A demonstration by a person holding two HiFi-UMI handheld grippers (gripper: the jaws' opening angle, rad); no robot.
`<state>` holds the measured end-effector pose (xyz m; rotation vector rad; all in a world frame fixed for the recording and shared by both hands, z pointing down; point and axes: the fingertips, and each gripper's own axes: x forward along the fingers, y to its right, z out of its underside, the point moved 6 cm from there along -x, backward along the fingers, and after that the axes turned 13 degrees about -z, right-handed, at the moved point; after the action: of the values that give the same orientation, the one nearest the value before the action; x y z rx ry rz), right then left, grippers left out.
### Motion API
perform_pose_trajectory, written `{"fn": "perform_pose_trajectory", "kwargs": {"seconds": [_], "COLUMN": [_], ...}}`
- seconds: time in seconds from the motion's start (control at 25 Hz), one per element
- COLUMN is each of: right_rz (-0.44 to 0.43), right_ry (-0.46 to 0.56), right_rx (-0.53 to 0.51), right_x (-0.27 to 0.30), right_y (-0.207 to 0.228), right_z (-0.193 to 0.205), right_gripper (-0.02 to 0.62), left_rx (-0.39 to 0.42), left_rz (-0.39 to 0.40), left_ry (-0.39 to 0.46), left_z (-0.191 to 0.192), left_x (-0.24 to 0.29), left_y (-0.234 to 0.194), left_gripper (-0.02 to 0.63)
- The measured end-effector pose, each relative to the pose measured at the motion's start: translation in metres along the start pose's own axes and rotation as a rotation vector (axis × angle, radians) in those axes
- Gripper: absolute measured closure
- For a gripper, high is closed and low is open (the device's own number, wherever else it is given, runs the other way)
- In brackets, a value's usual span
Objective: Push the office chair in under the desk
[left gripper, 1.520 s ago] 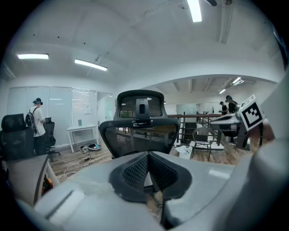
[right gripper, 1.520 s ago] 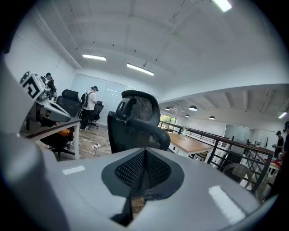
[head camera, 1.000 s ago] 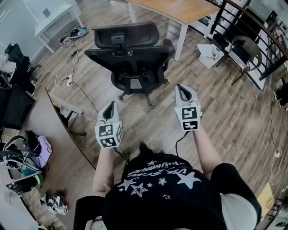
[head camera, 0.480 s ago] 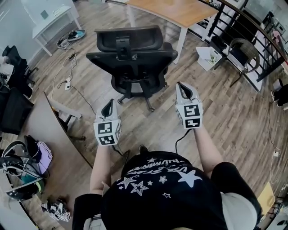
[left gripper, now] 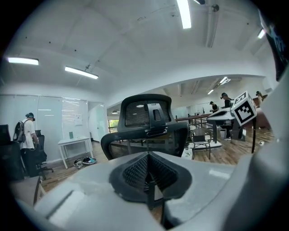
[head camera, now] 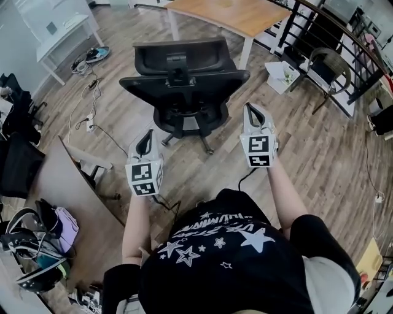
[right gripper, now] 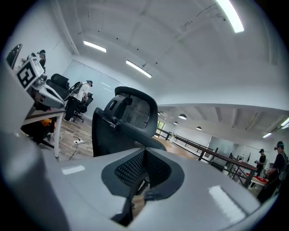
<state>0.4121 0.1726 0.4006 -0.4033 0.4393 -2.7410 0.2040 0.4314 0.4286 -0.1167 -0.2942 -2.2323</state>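
Note:
A black mesh office chair (head camera: 183, 80) stands on the wood floor with its back toward me, in front of a wooden desk (head camera: 230, 13) at the top of the head view. My left gripper (head camera: 146, 136) is shut and empty, just short of the chair's left side. My right gripper (head camera: 250, 111) is shut and empty too, just off the chair's right side. Neither touches the chair. The chair's back and headrest (left gripper: 144, 122) fill the middle of the left gripper view. In the right gripper view the same chair (right gripper: 124, 122) rises left of centre.
A white side table (head camera: 58, 27) stands at the far left, with cables and a power strip (head camera: 91, 126) on the floor beside it. A curved grey desk (head camera: 61, 190) with bags runs along my left. A railing, a box (head camera: 284, 73) and a wicker chair (head camera: 328, 73) stand at the right.
I have stepped closer to the chair: both grippers moved forward and slightly up toward its sides. Both stayed shut.

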Motion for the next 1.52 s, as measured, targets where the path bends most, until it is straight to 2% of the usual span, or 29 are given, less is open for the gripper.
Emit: {"fn": "perform_pose_trajectory", "kwargs": {"seconds": [0.08, 0.16, 0.36, 0.4, 0.56, 0.72, 0.84, 0.96, 1.16, 1.24, 1.52], "right_rz": [0.012, 0.014, 0.02, 0.019, 0.008, 0.002, 0.027, 0.032, 0.011, 0.011, 0.03], "right_ry": [-0.016, -0.033, -0.066, -0.071, -0.073, -0.097, -0.077, -0.077, -0.192, -0.221, -0.233], "right_rx": [-0.035, -0.08, -0.153, -0.159, -0.157, -0.181, -0.221, -0.264, -0.348, -0.389, -0.482], "right_x": [0.006, 0.011, 0.027, 0.03, 0.047, 0.072, 0.09, 0.109, 0.139, 0.147, 0.167], "right_y": [-0.003, -0.007, -0.009, -0.008, 0.001, 0.013, 0.025, 0.034, 0.036, 0.036, 0.037], "right_z": [-0.002, -0.003, 0.0, 0.002, 0.009, 0.013, 0.008, 0.002, 0.01, 0.011, 0.005], "right_gripper": [0.584, 0.516, 0.421, 0.403, 0.32, 0.2, 0.123, 0.12, 0.12, 0.12, 0.123], "left_rx": [0.008, 0.021, 0.117, 0.136, 0.196, 0.276, 0.344, 0.47, 0.589, 0.661, 0.867], "left_rz": [-0.005, 0.006, -0.007, -0.01, -0.02, -0.045, -0.049, -0.079, -0.123, -0.127, -0.156], "left_ry": [-0.005, -0.015, 0.001, 0.007, 0.03, 0.039, 0.021, 0.028, 0.009, 0.005, 0.038], "left_z": [0.003, 0.008, 0.017, 0.017, 0.013, 0.013, 0.016, 0.01, 0.001, -0.001, -0.01], "left_x": [0.001, 0.003, 0.015, 0.019, 0.039, 0.066, 0.089, 0.111, 0.15, 0.163, 0.199], "left_y": [-0.006, -0.009, -0.013, -0.013, -0.014, -0.018, -0.021, -0.03, -0.052, -0.056, -0.062], "left_gripper": [0.604, 0.604, 0.597, 0.543, 0.446, 0.288, 0.262, 0.25, 0.245, 0.245, 0.233]}}
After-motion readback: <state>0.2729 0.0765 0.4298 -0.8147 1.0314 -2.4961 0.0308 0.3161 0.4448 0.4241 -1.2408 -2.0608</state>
